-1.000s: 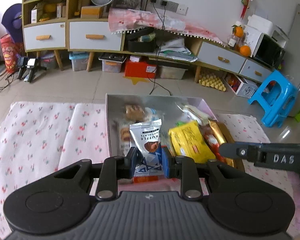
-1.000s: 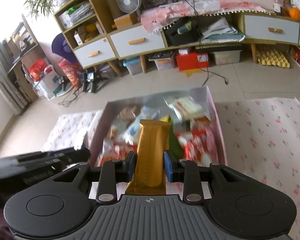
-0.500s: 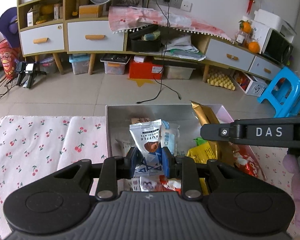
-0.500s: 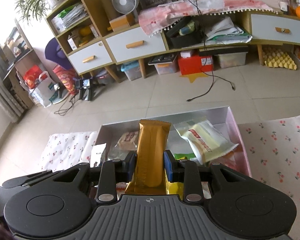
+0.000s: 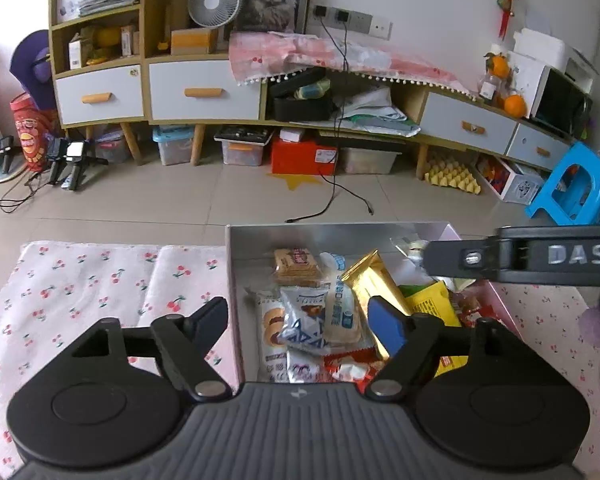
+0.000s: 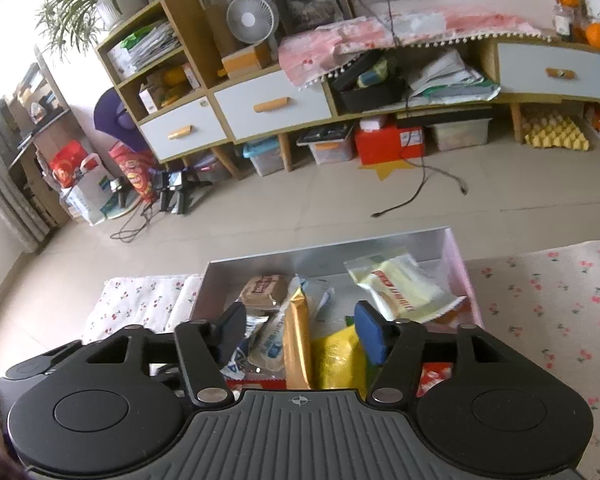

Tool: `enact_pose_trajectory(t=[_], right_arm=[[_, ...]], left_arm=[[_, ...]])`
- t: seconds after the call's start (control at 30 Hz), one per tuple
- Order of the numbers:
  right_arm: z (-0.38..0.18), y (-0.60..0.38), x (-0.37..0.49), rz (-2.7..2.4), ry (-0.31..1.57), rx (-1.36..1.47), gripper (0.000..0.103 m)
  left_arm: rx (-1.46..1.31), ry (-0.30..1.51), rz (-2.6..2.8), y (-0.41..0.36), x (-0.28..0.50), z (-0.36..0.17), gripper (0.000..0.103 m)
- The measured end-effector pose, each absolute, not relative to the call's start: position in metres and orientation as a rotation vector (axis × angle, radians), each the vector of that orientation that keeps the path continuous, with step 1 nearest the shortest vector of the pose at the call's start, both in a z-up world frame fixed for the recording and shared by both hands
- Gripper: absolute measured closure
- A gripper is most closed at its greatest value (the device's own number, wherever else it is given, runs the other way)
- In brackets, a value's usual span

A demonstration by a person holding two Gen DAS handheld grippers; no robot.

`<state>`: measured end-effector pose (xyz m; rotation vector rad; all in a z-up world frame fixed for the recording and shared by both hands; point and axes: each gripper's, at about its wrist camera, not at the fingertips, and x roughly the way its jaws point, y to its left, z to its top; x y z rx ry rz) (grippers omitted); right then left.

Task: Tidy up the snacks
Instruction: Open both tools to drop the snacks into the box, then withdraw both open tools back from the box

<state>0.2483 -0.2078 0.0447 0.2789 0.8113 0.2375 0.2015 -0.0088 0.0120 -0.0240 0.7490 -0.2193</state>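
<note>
A pink box with a silver inside (image 5: pixel 324 236) sits on the cherry-print cloth and holds several snack packets. My left gripper (image 5: pixel 300 320) is open above its near part; the white and blue truffle packet (image 5: pixel 306 320) lies loose in the box below it. My right gripper (image 6: pixel 300 328) is open over the box (image 6: pixel 332 256); the gold bar (image 6: pixel 296 344) lies in the box between its fingers, also seen in the left wrist view (image 5: pixel 374 280). A yellow packet (image 6: pixel 338 356) and a pale wafer bag (image 6: pixel 404 288) lie beside it.
The cherry-print cloth (image 5: pixel 100 280) spreads left and right of the box. Beyond the table edge lie the tiled floor, a low cabinet with drawers (image 5: pixel 204 92), a blue stool (image 5: pixel 576 192) and storage bins. The right gripper's side (image 5: pixel 540 256) crosses the left wrist view.
Both grippers have opened. The truffle packet has dropped from the left gripper into the box, and the gold bar has dropped from the right gripper into the box.
</note>
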Motion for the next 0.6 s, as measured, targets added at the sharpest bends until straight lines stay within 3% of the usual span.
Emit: enact_pose_trajectory(t=[0.4,0.6], right_arm=[[0.064,-0.245,0.174,0.138,0.788,0.203,0.027],[0.075,-0.241,0.13,0.124,0.797,0.131,0.019]], left_arm=[[-0.025,0.779,-0.171,-0.002,0.144,0.026,0.006],[0.024,0.806,-0.129,-0.009,0.11,0.032,0.001]])
